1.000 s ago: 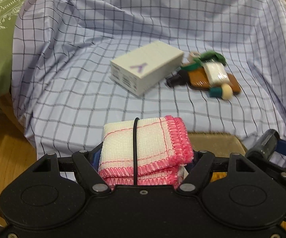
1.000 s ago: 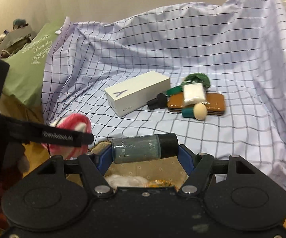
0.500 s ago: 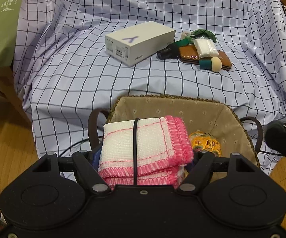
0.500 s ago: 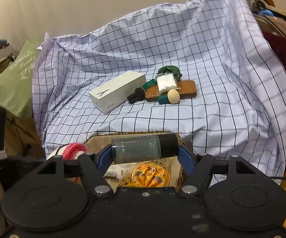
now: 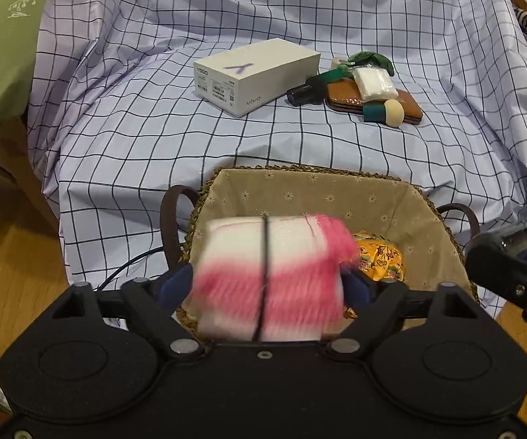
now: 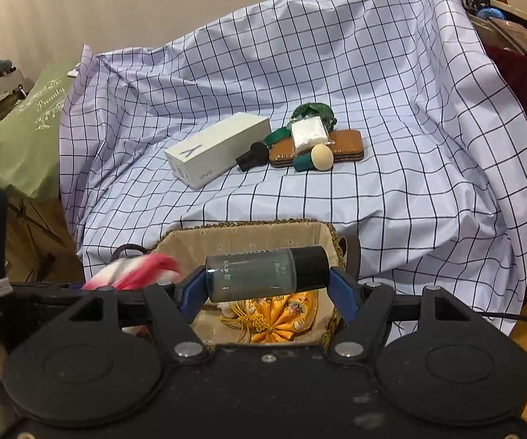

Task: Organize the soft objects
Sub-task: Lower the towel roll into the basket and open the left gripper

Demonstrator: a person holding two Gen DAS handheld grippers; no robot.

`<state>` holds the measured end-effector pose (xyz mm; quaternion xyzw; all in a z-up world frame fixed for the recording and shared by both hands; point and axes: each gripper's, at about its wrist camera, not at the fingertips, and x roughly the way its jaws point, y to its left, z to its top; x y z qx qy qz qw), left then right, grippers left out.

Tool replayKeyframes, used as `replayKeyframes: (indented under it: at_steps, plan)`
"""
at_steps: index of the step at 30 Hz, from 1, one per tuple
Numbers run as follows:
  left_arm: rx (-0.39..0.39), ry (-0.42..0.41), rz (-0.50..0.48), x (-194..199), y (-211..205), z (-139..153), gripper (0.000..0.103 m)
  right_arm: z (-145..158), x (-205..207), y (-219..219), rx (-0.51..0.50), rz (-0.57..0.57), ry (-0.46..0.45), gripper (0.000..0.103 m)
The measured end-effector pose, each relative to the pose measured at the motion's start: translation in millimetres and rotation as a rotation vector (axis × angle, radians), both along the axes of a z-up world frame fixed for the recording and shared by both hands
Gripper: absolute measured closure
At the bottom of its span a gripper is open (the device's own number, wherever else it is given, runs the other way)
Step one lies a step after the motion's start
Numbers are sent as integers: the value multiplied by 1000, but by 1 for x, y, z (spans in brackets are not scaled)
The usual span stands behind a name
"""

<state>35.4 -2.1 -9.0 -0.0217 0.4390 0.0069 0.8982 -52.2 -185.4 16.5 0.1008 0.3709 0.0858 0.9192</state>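
A folded white cloth with pink edging (image 5: 234,256) is blurred between the jaws of my left gripper (image 5: 268,283), over the lined wicker basket (image 5: 300,173). The jaws are opening and the blue pads (image 5: 177,281) stand just off the cloth's sides. A yellow patterned pouch (image 5: 377,259) lies in the basket. My right gripper (image 6: 267,285) is shut on a smoky glass bottle with a black cap (image 6: 260,274), held crosswise above the basket (image 6: 249,225) and the pouch (image 6: 274,314). The cloth (image 6: 135,270) shows at the left of that view.
A checked sheet (image 5: 153,128) covers the seat behind the basket. On it lie a white phone box (image 5: 256,75) and a brown case (image 5: 340,93) with a white packet, a sponge and green items. A green bag (image 5: 0,36) is at left. Wood floor lies below.
Both grippers came forward over the basket, which is now in full view. The left jaws have widened and the cloth, sharp before, is now blurred and lower. The bottle stays gripped.
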Motion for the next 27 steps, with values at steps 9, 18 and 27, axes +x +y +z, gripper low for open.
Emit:
replayKeyframes:
  at_steps: [9,18,27]
  plan:
    - [1,2,28,-5,2,-1,20,-7,5,0,-19,0,44,34]
    - [18,3,47,-9,3,-2,20,-16,10,2,-19,9,90,33]
    - [23,14,37,-10,2,-5,20,-19,13,5,-16,18,106,33]
